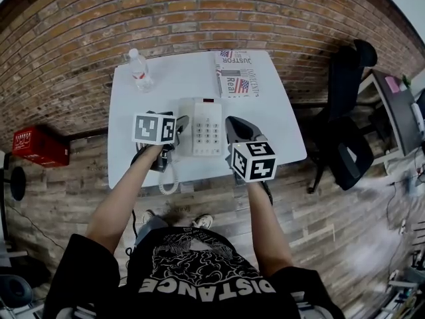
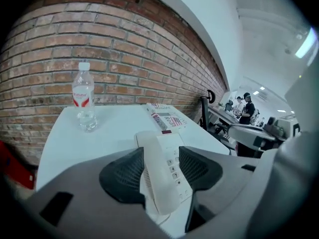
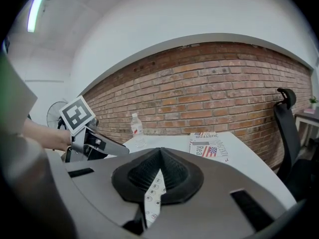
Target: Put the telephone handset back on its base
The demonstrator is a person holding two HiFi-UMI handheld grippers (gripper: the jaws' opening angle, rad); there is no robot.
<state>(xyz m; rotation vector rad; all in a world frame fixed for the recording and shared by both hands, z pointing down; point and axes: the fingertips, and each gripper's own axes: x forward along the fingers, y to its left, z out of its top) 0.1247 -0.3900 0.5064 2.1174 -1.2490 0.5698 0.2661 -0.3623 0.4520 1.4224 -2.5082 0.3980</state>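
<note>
While handset (image 2: 159, 178) on base (image 2: 167, 139), capped bottle (image 2: 83, 96) upright behind.

The white rectangular table (image 1: 282, 121) carried three things — a clear plastic water bottle (image 1: 139, 70), a folded flag-printed newspaper (image 1: 236, 76) and a cream push-button telephone (image 1: 207, 129).

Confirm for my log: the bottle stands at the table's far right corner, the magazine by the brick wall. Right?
No. The head view shows the bottle at the table's far left corner; the magazine is by the brick wall.
</note>
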